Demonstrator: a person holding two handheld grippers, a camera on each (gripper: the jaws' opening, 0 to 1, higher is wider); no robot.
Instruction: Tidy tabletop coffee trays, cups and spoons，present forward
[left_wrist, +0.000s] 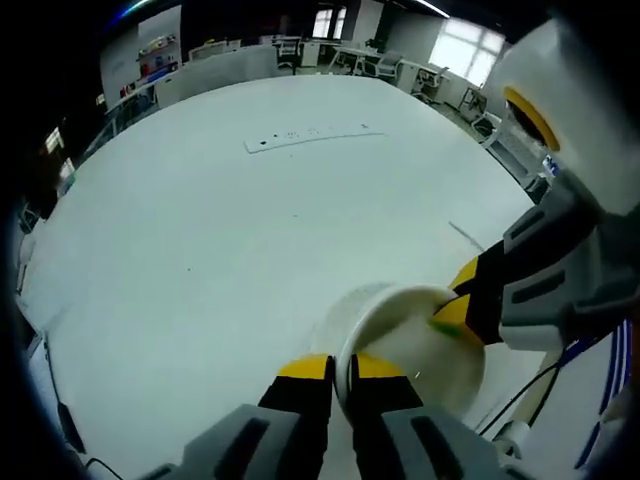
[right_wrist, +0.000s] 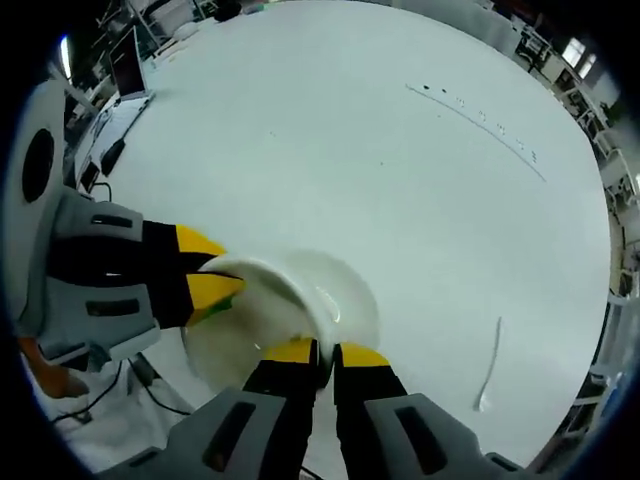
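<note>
Both claws were clamped on one white cup (left_wrist: 415, 340): the left claw (left_wrist: 340, 372) and right claw (right_wrist: 325, 352) each pinched opposite points of its rim, holding it tilted near the table (left_wrist: 230, 220) edge, probably for a handover. A spoon (right_wrist: 491, 370) lay nearby.

A broad white table (left_wrist: 230, 200) stretches away, bare but for a long white power strip (left_wrist: 312, 135) lying flat near its far side. Beyond it stand desks and chairs (left_wrist: 350, 55) under bright windows (left_wrist: 468, 45), with a laptop (right_wrist: 128, 72) open on a side desk.
</note>
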